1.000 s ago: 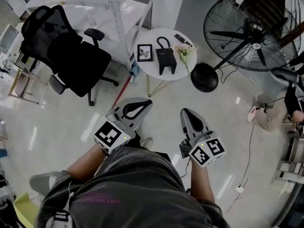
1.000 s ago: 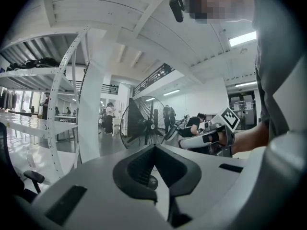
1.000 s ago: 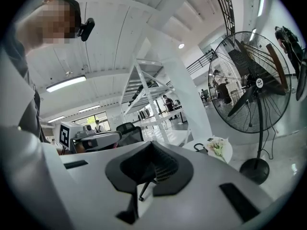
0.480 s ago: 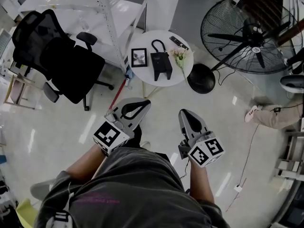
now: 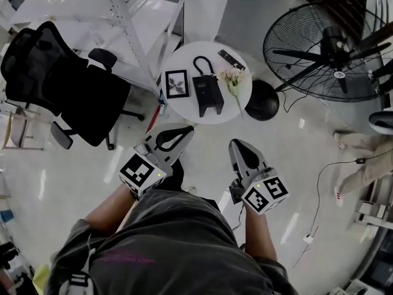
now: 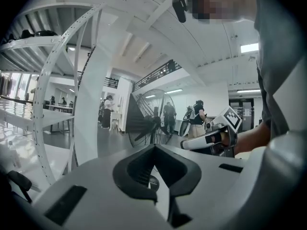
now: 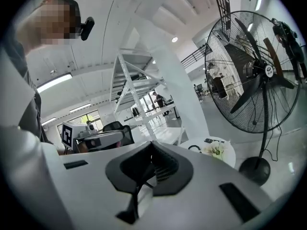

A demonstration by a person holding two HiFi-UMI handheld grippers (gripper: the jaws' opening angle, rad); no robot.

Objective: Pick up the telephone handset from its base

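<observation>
Black filled the far left, where a chair [image 5: 64, 82] stood on the pale glossy floor [image 5: 73, 165] beside a white rack [image 5: 126, 32]. Right of the rack came a round white surface [image 5: 184, 109]. On it, from left to right, lay a frame [image 5: 177, 83], the black phone [image 5: 207, 92] near the middle, a bunch of pale flowers [image 5: 233, 78] and, at the far rim, a dark remote [image 5: 227, 59]. A black loop curved from the phone's far end. The handset was too small to tell apart from its base, and nothing touched the phone. Right of the surface a dark round foot [image 5: 263, 100] carried a big caged fan [image 5: 325, 48]. Nearer the person, above a grey shirt [image 5: 172, 244], the left gripper [image 5: 188, 129] pointed toward the surface, well short of it. Its fingers [image 6: 139, 169] were clenched tip to tip with nothing held. The right gripper [image 5: 237, 144] was level with it and just as far from the phone. Its fingers [image 7: 165, 169] were also clenched on nothing, and its own view caught the surface and flowers ahead to the right.
</observation>
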